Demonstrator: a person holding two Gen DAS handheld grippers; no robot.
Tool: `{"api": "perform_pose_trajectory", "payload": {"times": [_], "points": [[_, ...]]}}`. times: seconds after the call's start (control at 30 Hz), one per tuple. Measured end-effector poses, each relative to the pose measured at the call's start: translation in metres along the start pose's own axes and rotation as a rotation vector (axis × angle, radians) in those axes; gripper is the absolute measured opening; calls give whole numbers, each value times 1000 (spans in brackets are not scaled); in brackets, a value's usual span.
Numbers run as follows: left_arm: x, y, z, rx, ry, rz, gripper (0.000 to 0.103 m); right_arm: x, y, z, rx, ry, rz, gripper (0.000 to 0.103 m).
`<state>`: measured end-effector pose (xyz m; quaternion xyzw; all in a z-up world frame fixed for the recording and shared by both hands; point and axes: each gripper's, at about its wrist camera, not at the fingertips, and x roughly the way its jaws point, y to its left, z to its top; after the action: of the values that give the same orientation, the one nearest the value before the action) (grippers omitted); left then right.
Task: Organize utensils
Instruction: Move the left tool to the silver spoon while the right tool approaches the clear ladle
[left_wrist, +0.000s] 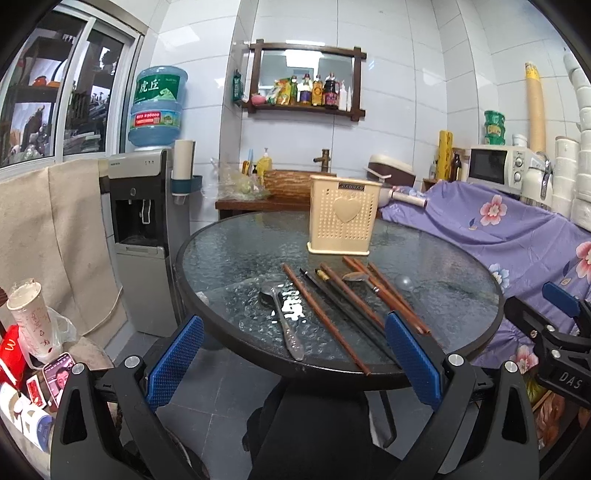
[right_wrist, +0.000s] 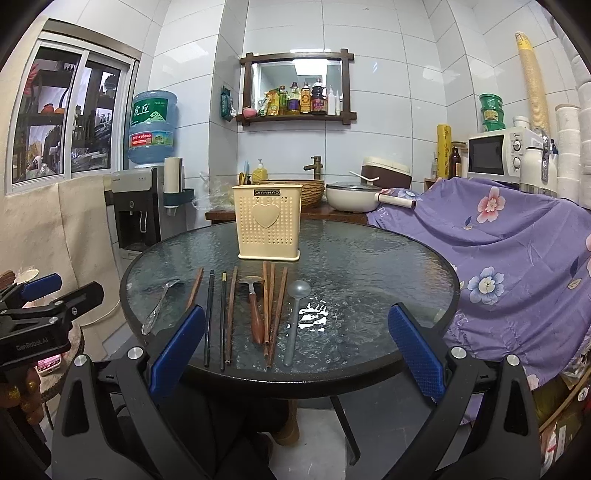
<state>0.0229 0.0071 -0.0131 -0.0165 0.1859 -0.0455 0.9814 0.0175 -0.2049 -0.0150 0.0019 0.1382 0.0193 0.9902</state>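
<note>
The utensils lay in a loose row on the round glass worktop (right_wrist: 369, 266), handles toward the near rim: a metal spoon (right_wrist: 158, 308) at the left end, then brown chopsticks (right_wrist: 194, 288), two black chopsticks (right_wrist: 209, 317), another brown stick, a wooden-handled spoon (right_wrist: 254, 314), three more brown chopsticks (right_wrist: 273, 314) and a translucent grey spoon (right_wrist: 293, 321) at the right end. Behind the row, farther from the rim, stood the cream utensil holder (right_wrist: 269, 221) — upright, perforated, with a raised heart on its front — and nothing showed above its top.

The right gripper (right_wrist: 295, 350) hung over the near rim with its jaws spread wide and nothing between them; its blue pads (right_wrist: 415, 350) framed the row. The left gripper (left_wrist: 295, 354) hung just beside it, to the left, jaws likewise spread and holding nothing.

Beyond the worktop were a water dispenser (right_wrist: 142, 206) at the left, a wall shelf of bottles (right_wrist: 299, 99) — and a purple floral cloth (right_wrist: 498, 236) draped at the right beneath a microwave (right_wrist: 495, 155).
</note>
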Motion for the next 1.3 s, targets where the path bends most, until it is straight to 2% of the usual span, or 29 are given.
{"api": "perform_pose_trajectory", "payload": {"times": [0.1, 0.17, 0.27, 0.4, 0.5, 0.63, 0.77, 1.07, 1.3], "points": [[15, 7, 5, -1, 44, 37, 87, 9, -2, 1, -11, 28, 6, 97], [27, 12, 8, -15, 91, 28, 83, 19, -4, 3, -21, 64, 19, 97], [53, 18, 11, -9, 203, 19, 82, 34, -6, 5, -43, 114, 38, 97], [83, 18, 13, 31, 283, 33, 82, 59, -9, 6, -51, 183, 75, 97], [105, 26, 19, 2, 351, 12, 68, 82, -11, 11, -60, 246, 95, 97], [122, 27, 28, 41, 380, 32, 58, 107, -13, 17, -58, 306, 123, 96], [142, 31, 33, 13, 441, -5, 52, 134, -15, 20, -80, 371, 116, 83], [175, 33, 36, 3, 529, -36, 51, 193, -28, 19, -42, 544, 147, 70], [192, 32, 37, 8, 553, -36, 49, 216, -31, 19, -42, 606, 147, 70]]}}
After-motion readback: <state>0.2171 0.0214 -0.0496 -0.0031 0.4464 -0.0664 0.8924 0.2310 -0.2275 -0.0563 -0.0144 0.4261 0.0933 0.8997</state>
